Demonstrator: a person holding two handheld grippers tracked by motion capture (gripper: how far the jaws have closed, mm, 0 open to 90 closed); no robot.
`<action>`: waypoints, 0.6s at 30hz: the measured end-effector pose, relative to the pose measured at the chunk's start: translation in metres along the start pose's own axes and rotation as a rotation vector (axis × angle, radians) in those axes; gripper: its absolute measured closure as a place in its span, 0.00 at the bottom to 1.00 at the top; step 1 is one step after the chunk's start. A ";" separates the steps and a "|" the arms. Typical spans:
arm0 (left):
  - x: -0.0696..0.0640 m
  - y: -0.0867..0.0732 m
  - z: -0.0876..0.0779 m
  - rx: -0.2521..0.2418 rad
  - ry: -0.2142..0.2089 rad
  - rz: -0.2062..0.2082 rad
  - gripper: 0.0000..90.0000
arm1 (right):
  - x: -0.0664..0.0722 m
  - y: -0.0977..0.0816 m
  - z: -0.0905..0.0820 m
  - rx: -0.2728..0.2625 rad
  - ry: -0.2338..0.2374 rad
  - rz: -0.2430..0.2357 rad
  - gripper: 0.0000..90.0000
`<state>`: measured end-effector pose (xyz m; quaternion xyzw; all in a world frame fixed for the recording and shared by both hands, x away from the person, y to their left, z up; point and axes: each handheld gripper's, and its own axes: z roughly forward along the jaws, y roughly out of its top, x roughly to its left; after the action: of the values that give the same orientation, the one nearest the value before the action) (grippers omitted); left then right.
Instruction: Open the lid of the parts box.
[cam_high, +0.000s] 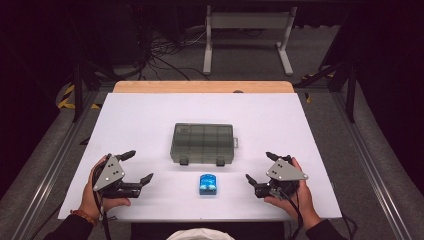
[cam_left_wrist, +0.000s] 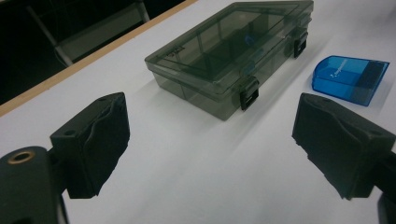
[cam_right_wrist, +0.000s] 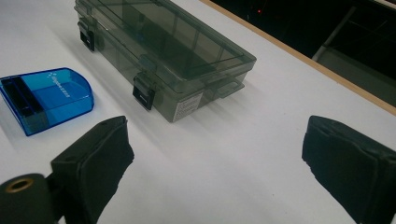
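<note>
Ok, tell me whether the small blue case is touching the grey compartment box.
Apart. The high view shows a strip of white table between the blue case and the grey compartment box; the left gripper view shows the same gap.

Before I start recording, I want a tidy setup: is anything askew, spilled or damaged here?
Nothing stands out. The grey compartment box lies flat and closed, both latches down, square to the table. The small blue case lies flat in front of it, apart. No spills or breakage visible.

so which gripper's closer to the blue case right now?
Right, slightly. The right gripper sits open just right of the blue case; the left gripper, also open, rests a bit farther off on its left. Neither touches it.
</note>
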<state>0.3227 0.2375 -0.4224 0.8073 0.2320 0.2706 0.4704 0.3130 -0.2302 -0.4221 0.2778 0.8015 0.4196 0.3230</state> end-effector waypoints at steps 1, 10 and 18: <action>-0.001 0.000 0.001 0.006 -0.005 -0.008 0.14 | 0.000 0.000 0.000 0.004 -0.002 0.001 0.09; -0.001 -0.003 0.002 0.024 -0.016 -0.018 0.16 | -0.001 -0.002 0.005 0.034 0.025 0.019 0.09; 0.011 -0.004 0.023 0.070 -0.108 -0.081 0.19 | -0.009 -0.003 0.019 0.104 0.095 0.070 0.16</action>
<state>0.3455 0.2316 -0.4327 0.8267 0.2479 0.1990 0.4642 0.3326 -0.2286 -0.4303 0.3020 0.8263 0.4013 0.2549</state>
